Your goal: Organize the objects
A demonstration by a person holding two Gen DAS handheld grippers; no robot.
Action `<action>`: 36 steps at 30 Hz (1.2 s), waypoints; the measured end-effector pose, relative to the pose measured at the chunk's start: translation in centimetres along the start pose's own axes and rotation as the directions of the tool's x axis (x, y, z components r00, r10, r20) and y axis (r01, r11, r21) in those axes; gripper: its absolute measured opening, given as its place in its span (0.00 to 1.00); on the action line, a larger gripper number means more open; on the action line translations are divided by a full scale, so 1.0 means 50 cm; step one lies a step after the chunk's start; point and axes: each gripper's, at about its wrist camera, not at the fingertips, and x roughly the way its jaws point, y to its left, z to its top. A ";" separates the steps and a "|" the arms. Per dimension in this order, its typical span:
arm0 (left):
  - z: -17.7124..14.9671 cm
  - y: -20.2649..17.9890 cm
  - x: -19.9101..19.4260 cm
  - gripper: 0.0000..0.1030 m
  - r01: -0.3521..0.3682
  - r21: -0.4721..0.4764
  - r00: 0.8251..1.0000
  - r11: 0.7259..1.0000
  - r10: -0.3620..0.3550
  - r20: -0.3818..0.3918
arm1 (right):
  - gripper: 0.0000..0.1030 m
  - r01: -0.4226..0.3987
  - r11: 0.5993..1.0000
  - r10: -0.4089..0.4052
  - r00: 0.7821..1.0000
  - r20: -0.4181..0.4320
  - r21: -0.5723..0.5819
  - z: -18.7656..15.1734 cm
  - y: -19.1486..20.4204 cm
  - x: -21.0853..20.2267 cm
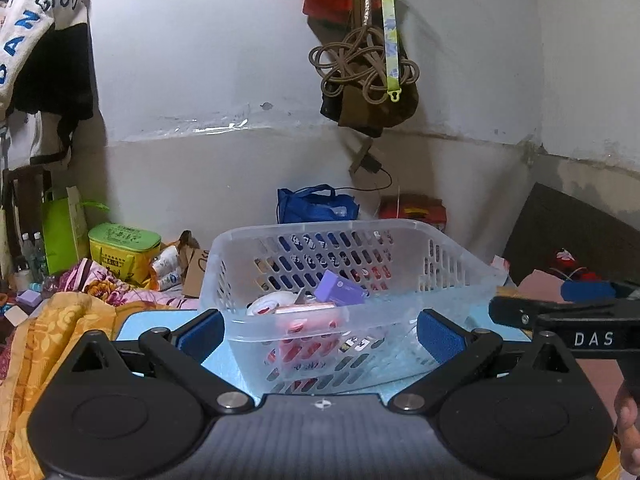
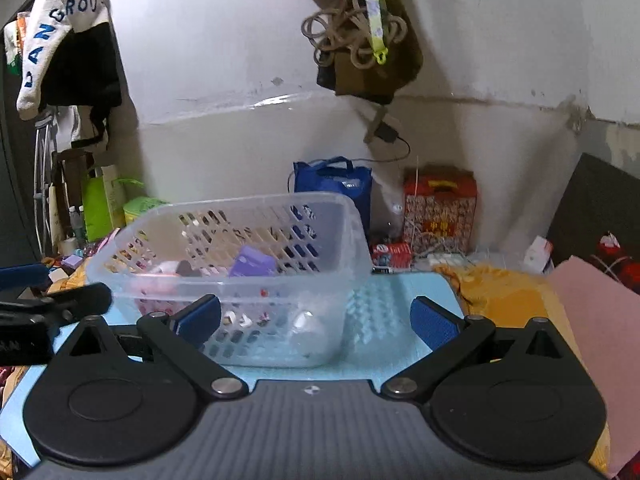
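Note:
A clear plastic basket (image 1: 444, 240) with slotted walls stands on a light blue mat (image 1: 132, 326). Inside lie a purple box (image 1: 340, 287), a white and red round item (image 1: 266, 304) and red packets. My left gripper (image 1: 320, 332) is open, its blue pads on either side of the basket's near wall, not touching it. My right gripper (image 2: 316, 322) is open and empty; the basket (image 2: 352, 232) sits ahead to its left with the purple box (image 2: 252, 262) inside. The right gripper also shows at the right edge of the left wrist view (image 1: 560, 312).
Yellow and floral bedding (image 1: 60, 320) lies left of the mat, pink cloth (image 2: 592, 304) to the right. By the wall stand a blue bag (image 2: 336, 188), a red gift box (image 2: 440, 208) and a green-lidded yellow box (image 1: 124, 248). Ropes and bags (image 1: 364, 64) hang above.

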 end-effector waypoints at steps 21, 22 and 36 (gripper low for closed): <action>-0.015 0.021 0.012 1.00 -0.040 -0.021 0.999 0.999 0.039 -0.038 | 1.00 -0.002 0.999 0.004 0.999 0.044 -0.047 -0.015 0.022 -0.023; -0.016 0.024 0.012 1.00 -0.041 -0.025 0.998 0.999 0.040 -0.038 | 1.00 -0.007 0.999 0.009 0.999 0.042 -0.042 -0.015 0.021 -0.023; -0.022 0.028 0.012 1.00 -0.052 -0.024 0.998 0.998 0.051 -0.024 | 1.00 0.044 0.995 -0.037 0.996 0.083 -0.085 -0.028 0.041 -0.020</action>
